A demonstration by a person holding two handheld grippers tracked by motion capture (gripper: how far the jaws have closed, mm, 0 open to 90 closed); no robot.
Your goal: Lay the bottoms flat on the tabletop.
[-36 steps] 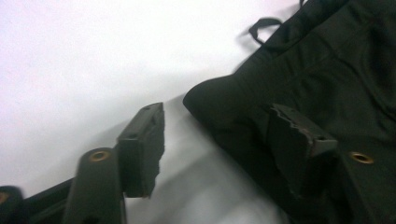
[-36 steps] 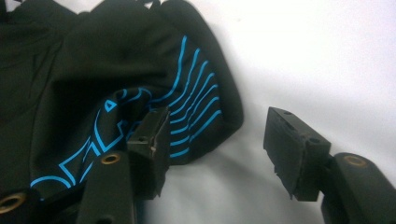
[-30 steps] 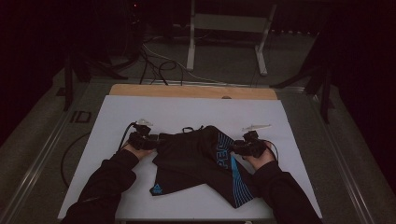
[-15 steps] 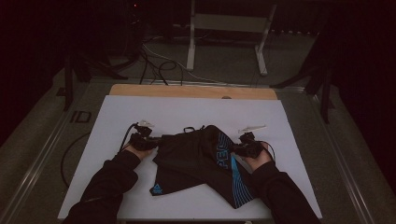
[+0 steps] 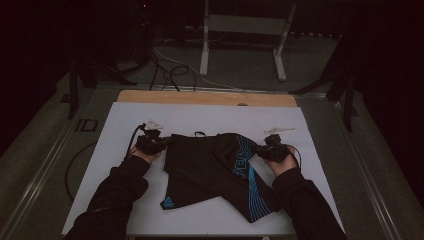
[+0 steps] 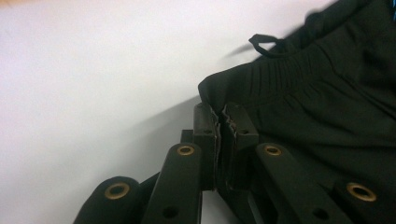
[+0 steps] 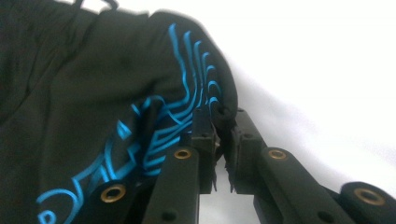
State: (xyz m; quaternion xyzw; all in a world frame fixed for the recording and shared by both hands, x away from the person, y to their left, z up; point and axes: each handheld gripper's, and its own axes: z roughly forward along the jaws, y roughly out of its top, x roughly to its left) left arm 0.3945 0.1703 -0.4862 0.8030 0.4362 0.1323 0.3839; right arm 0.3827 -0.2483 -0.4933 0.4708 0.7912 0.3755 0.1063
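While the black shorts (image 5: 215,170) lie crumpled in the lower middle of the high view on the white surface (image 5: 200,117), each hand holds a pair of tongs at one end of their waistband. The left tongs (image 5: 161,144), at the left edge of the garment, have just been closing; in the left gripper view the left tongs (image 6: 222,114) pinch the ribbed waistband corner of the shorts (image 6: 327,107), with a drawstring loop (image 6: 265,44) lying at the upper right. The right tongs (image 5: 260,150) sit at the garment's right edge and have likewise just been closing; in the right gripper view the right tongs (image 7: 223,116) are clamped on a fold of the shorts (image 7: 93,84) beside blue stripes (image 7: 196,70). A wooden strip (image 5: 205,97) borders the surface's far edge.
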